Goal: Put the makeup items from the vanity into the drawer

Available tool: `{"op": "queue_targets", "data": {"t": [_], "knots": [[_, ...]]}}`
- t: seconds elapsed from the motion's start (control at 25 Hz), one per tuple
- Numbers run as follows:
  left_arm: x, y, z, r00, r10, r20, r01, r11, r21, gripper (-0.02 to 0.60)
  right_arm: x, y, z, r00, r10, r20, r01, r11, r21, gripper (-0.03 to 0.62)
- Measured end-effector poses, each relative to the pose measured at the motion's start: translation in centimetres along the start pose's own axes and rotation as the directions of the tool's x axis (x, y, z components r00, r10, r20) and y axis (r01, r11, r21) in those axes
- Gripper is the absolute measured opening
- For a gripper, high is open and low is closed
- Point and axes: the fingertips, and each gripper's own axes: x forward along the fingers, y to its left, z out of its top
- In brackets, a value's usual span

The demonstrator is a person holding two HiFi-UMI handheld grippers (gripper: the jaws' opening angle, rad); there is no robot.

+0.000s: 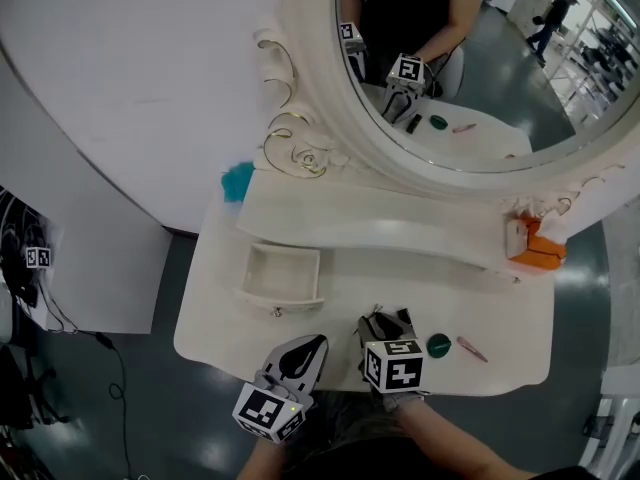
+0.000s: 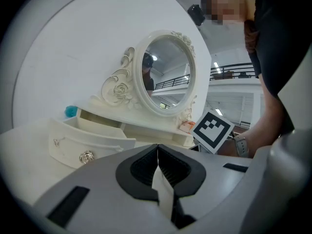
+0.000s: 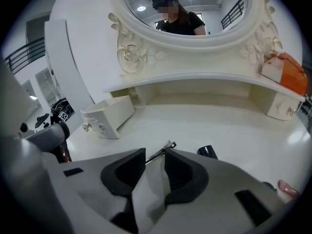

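Observation:
The white vanity top (image 1: 340,298) carries a green round compact (image 1: 438,345) and a slim pink item (image 1: 472,349) near its front right. In the right gripper view a thin metal tool (image 3: 166,146) lies on the top just off the tips of my right gripper (image 3: 155,153), which stands open and grips nothing. A small black item (image 3: 208,151) lies just right of those jaws. The drawer (image 1: 283,278) is pulled out at the left and looks empty inside. My left gripper (image 2: 157,148) hovers at the front edge, shut with nothing in it. In the head view the right gripper (image 1: 385,320) is right of the left gripper (image 1: 310,346).
An oval mirror (image 1: 470,58) in an ornate white frame rises behind a raised shelf (image 1: 380,223). An orange box (image 1: 537,247) sits at the shelf's right end, and a teal object (image 1: 237,181) at its left end. Dark floor surrounds the vanity.

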Motion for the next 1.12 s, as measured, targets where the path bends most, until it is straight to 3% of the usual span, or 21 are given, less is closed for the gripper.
{"op": "queue_targets", "data": {"t": [0.12,0.28,0.56,0.84,1.12], "knots": [[0.4,-0.6,0.2,0.999,-0.030,-0.018,0.030,0.999,0.011,0.014,0.4,-0.1,0.5,1.000,-0.025,-0.003,0.025,0.999,-0.045,0.127],[0.6,-1.0,0.5,0.996,-0.076,-0.043,0.076,0.997,0.017,0.014,0.9,-0.3,1.3,0.999,-0.053,0.002,0.053,0.998,-0.024,0.127],[0.6,0.0,1.3,0.984,-0.160,-0.081,0.162,0.986,0.024,0.014,2.1,0.3,2.6,0.994,-0.106,-0.012,0.103,0.983,-0.149,0.126],[0.2,1.5,2.4,0.966,-0.239,-0.102,0.243,0.970,0.027,0.014,2.7,1.5,2.9,0.988,-0.152,-0.032,0.128,0.914,-0.386,0.046],[-0.3,3.2,3.0,0.957,-0.270,-0.109,0.273,0.962,0.015,0.014,2.9,1.1,2.6,0.983,-0.172,-0.070,0.144,0.945,-0.294,0.043]]}}
